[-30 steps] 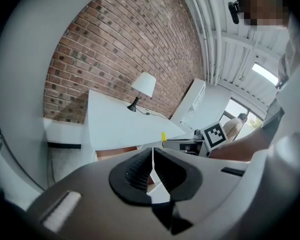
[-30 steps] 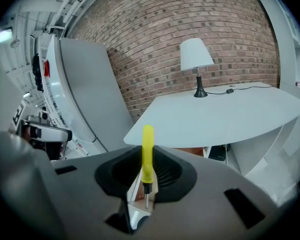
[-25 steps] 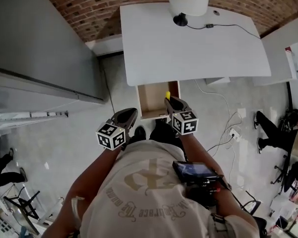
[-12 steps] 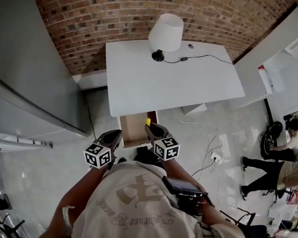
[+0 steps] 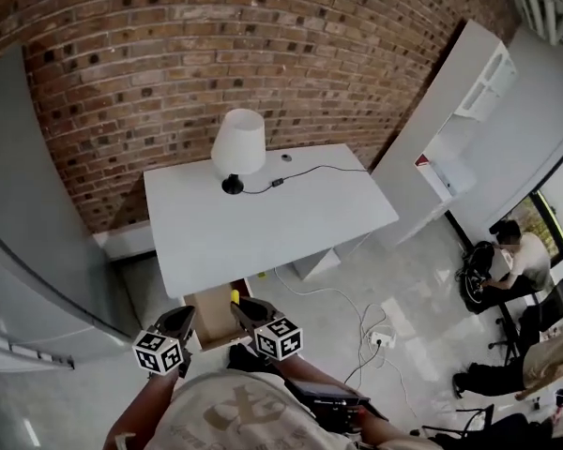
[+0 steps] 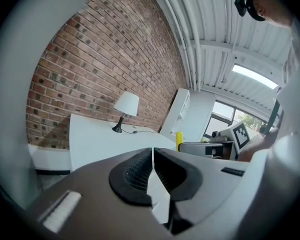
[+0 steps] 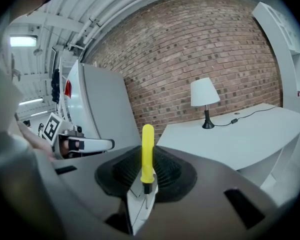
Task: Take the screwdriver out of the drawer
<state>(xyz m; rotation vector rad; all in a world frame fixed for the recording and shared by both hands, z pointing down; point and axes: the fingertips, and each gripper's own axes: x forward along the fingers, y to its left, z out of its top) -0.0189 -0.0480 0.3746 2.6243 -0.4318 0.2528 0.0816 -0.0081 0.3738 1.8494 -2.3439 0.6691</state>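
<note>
A yellow-handled screwdriver [image 7: 147, 151] stands upright between the jaws of my right gripper [image 7: 147, 170], which is shut on it with the metal tip pointing down. From the head view the handle [image 5: 235, 296] shows at the tip of the right gripper [image 5: 248, 311], over the right edge of the open wooden drawer [image 5: 211, 307] under the white table [image 5: 263, 218]. My left gripper [image 6: 153, 156] is shut with nothing in it and hangs beside the drawer's left side [image 5: 175, 326]. The left gripper view also catches the screwdriver [image 6: 179, 140].
A white lamp [image 5: 238, 148] and its cable lie on the table against the brick wall. A grey cabinet [image 5: 28, 279] stands at the left and a white shelf unit [image 5: 450, 148] at the right. A power strip [image 5: 380, 338] and cables lie on the floor. People sit at the far right [image 5: 507, 251].
The head view has tilted up, so the wall fills more of it and the table, drawer and both grippers sit lower. The right gripper keeps the screwdriver by the drawer's right edge.
</note>
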